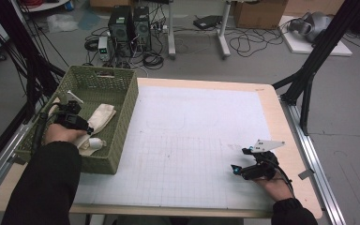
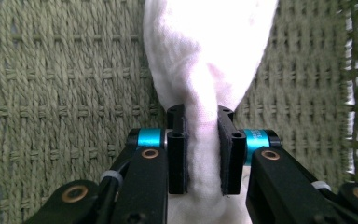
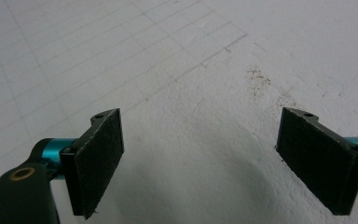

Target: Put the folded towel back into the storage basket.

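- Left gripper [image 1: 77,123], at the left of the high view: held by a dark-sleeved forearm entering from the lower left, its jaws nearly together, pinching.
- Right gripper [image 1: 243,161], at the lower right: hand low, jaws spread wide, holding nothing.

i see the basket [image 1: 122,117] on the table's [image 1: 281,136] left edge, with the mat [image 1: 192,140] just right of it across the middle. the cloth [image 1: 101,117] lies in the basket, and my left gripper [image 1: 82,126] is in there too, cloth [image 2: 205,60] pinched between its jaws. my right gripper [image 1: 243,161] rests on the mat's near right corner, well apart from the basket. beyond the table's far edge, the computer towers [image 1: 131,23] stand on the floor.
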A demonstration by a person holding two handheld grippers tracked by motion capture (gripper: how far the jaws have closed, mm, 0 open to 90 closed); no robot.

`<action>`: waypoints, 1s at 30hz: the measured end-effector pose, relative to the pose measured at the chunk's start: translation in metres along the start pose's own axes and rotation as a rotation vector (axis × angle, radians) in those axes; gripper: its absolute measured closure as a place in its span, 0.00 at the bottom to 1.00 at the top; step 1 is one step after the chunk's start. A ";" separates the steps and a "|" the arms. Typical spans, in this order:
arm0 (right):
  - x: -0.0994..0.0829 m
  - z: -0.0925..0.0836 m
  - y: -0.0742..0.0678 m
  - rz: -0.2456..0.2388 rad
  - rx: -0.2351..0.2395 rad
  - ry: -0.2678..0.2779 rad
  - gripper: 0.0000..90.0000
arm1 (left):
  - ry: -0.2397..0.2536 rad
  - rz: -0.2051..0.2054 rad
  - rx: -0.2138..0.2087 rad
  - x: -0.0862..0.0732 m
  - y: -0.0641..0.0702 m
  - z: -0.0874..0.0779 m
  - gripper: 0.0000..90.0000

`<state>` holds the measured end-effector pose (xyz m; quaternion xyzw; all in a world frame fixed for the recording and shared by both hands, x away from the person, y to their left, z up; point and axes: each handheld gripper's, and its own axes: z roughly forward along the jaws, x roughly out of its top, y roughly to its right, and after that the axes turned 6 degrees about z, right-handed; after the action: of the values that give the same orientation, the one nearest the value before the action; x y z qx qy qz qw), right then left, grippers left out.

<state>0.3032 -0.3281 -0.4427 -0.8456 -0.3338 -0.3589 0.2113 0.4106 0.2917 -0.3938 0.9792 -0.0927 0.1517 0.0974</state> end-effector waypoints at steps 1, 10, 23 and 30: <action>0.000 0.000 0.000 0.001 0.001 0.000 0.16 | -0.007 0.005 0.004 0.000 0.000 0.001 0.83; 0.000 0.000 0.000 0.006 0.002 -0.002 0.16 | 0.086 0.007 -0.063 0.000 -0.002 -0.014 0.53; 0.002 0.006 -0.001 0.000 0.013 -0.017 0.16 | 0.038 0.044 -0.003 0.001 -0.001 -0.006 0.58; 0.002 0.007 -0.002 -0.006 0.017 -0.020 0.16 | -0.044 0.043 0.052 0.003 -0.001 0.008 0.79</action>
<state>0.3064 -0.3221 -0.4457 -0.8463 -0.3413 -0.3483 0.2142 0.4153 0.2901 -0.4005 0.9823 -0.1119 0.1343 0.0668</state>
